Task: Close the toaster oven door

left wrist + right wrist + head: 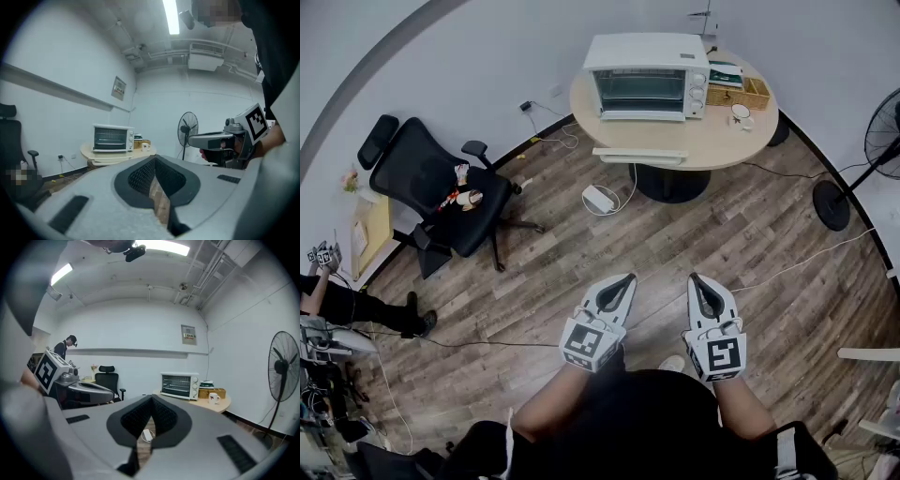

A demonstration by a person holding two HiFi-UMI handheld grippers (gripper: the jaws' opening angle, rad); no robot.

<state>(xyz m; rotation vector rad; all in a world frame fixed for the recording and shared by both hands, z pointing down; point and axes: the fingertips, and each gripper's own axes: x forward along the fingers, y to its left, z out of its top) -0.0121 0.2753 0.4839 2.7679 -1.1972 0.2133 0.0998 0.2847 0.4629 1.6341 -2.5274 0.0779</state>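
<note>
Where the wood-plank floor [722, 244] meets the curved white wall [487, 47], a round table [712, 141] stands on a dark pedestal.

- On the table: white toaster oven [647, 77] toward its left side, front facing the camera; right of the oven, a white mug [741, 115] and a wicker basket [742, 92].
- Floor just in front of the table: small white box [598, 198] with a cable.
- Left of the table, well apart from it: black office chair [441, 192] with a small object on its seat.
- Right of the table: standing fan [862, 159], its head cut off by the frame edge.
- Left gripper [628, 278]: held low before the wearer's body, well short of the table, pointing toward it and slightly below level. Jaws closed tip to tip, with nothing between them.
- Right gripper [695, 278]: just beside the left one in the same pose, and equally far from the table. Tips meet and hold nothing; only floor shows through the gap behind them.
- Forearms [553, 403]: bent, with only part of each in view.

Hard to make out:
- Whether the oven is open or shut cannot be told from this far off.
- A pale flat slab [639, 155] sits at the table's near edge; it cannot be identified.
- A second person [337, 305], far left of the table, is cropped by the frame.
</note>
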